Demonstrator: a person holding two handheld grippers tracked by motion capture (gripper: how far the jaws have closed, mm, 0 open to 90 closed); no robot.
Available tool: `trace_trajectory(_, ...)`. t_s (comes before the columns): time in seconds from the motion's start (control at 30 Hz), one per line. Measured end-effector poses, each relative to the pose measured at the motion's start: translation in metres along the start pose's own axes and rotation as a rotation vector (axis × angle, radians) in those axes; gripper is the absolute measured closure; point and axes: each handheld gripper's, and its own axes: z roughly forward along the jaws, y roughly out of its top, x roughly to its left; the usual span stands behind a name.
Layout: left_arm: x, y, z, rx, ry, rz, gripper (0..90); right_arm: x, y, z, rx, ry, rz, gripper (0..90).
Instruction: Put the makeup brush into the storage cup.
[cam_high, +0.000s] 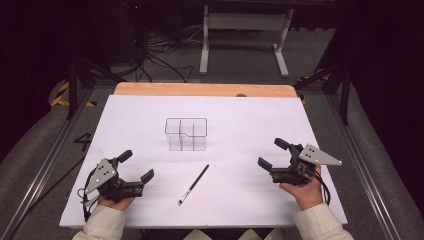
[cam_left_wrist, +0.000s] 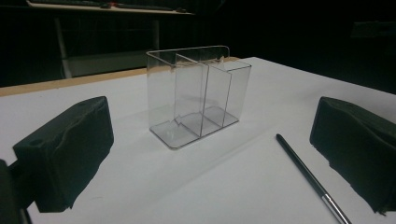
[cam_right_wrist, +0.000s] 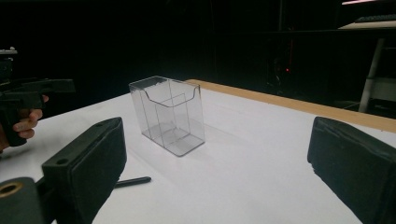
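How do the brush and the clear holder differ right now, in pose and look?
The brush lies flat on the table; the holder stands upright. The brush is thin, dark and opaque with a silver band near its tip; the holder is a clear, boxy organizer with empty compartments. The brush lies nearer the person than the holder. Both rest untouched, between two open grippers.

left gripper (cam_high: 136, 165): jaws wide apart, empty, hand-held low | right gripper (cam_high: 274, 152): jaws wide apart, empty, hand-held low

clear holder (cam_high: 186, 134), brush (cam_high: 194, 184) between spread-jawed tongs.
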Motion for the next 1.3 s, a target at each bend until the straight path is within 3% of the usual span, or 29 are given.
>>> trace_trajectory(0.3, 0.001, 0.0, -0.002, 0.005, 0.003, -0.011, 0.2, 0.013, 0.017, 0.025, 0.028, 0.06, -0.037, 5.0)
trace_trajectory(0.63, 0.001, 0.0, -0.001, 0.014, 0.004, -0.004, 0.2, 0.027, 0.028, 0.053, 0.035, 0.147, -0.043, 5.0)
trace_trajectory(0.93, 0.001, 0.001, -0.001, -0.005, -0.002, 0.004, 0.0, 0.034, 0.032, 0.07, 0.06, 0.18, -0.047, 5.0)
trace_trajectory(1.03, 0.001, 0.001, 0.0, -0.013, 0.017, -0.005, 0.0, 0.035, 0.032, 0.073, 0.063, 0.185, -0.043, 5.0)
trace_trajectory(1.17, 0.002, 0.001, -0.001, -0.019, 0.025, -0.047, 0.0, 0.038, 0.035, 0.078, 0.071, 0.199, -0.048, 5.1)
trace_trajectory(1.3, 0.002, 0.001, -0.002, -0.008, 0.032, -0.036, 0.3, 0.043, 0.041, 0.084, 0.097, 0.214, -0.076, 6.2)
